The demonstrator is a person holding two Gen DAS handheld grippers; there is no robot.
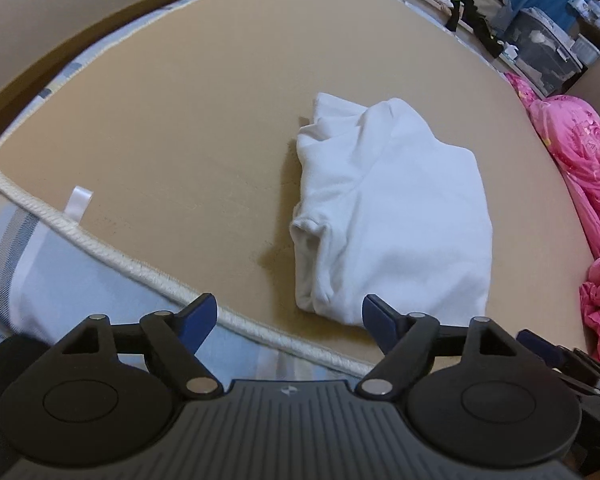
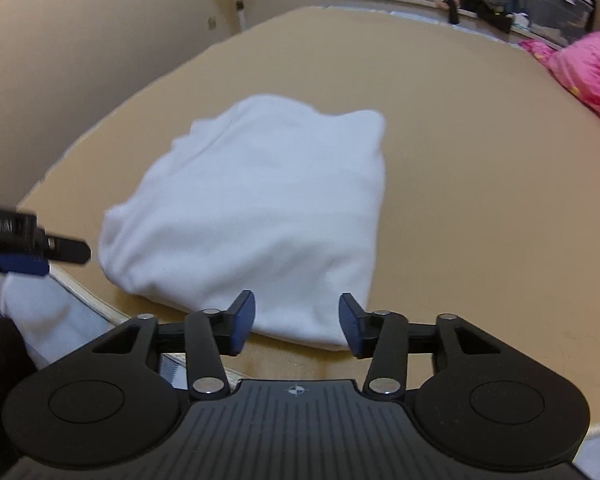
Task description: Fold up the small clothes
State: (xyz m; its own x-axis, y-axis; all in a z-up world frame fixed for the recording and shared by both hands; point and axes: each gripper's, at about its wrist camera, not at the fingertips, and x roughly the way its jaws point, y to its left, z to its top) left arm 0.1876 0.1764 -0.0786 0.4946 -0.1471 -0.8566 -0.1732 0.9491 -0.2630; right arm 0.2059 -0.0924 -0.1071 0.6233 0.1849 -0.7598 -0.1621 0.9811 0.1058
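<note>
The left hand-held gripper hangs over the near edge of the mat, jaws spread wide and holding nothing, with the folded white garment just ahead and a little to its right. The garment lies on the mat, on the bed, already doubled into a compact bundle, though its left side shows a loose bunched sleeve opening and uneven layers. To finish this step well, I judge that side needs tucking and the top smoothing flat, so the left jaws should close only on the loose edge, not on the whole stack. The right hand-held gripper is also wide open and empty, its tips just over the garment's near edge; it can pin that edge lightly while the other tidies. A pink quilt lies well apart at the right.
</note>
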